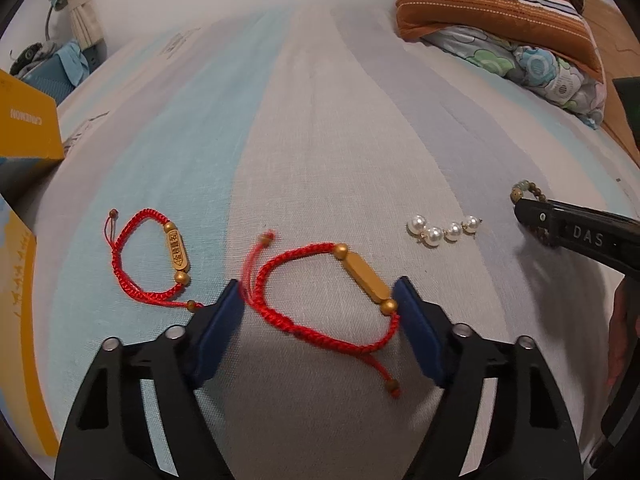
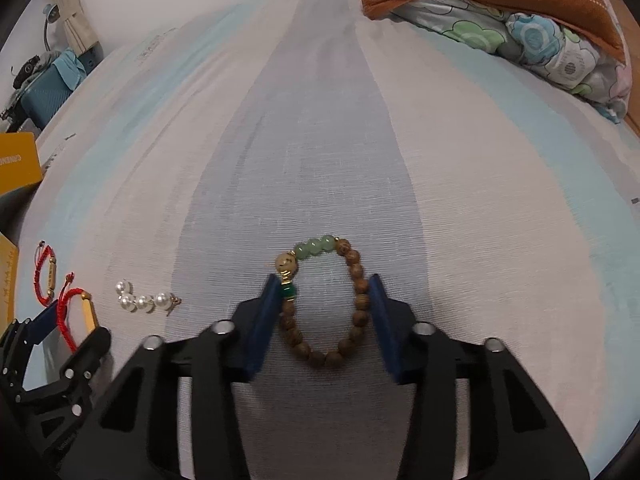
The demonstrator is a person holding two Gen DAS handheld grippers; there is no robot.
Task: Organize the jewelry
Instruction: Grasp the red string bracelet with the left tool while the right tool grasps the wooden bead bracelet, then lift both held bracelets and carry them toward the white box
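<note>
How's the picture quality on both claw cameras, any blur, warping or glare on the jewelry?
Left wrist view: strong fisheye bulge in the striped bedsheet, dark vignette corners; nearer red bracelet sharp, its tassel end slightly smeared; pearls show small highlights. Right wrist view: same warping; wooden bead bracelet crisp, soft shadow under the right claw, no harsh glare.

Two red braided cord bracelets lie flat on the striped bedsheet: one [image 1: 150, 258] bears an engraved gold bar between two gold beads, the other [image 1: 328, 304], just beside it, shows a plain gold bar and loose knotted tails. Near them lies a short string of four white pearls [image 1: 442, 230]. Well apart, a wooden bead bracelet [image 2: 326, 300] with pale green beads forms an oval loop.
</note>
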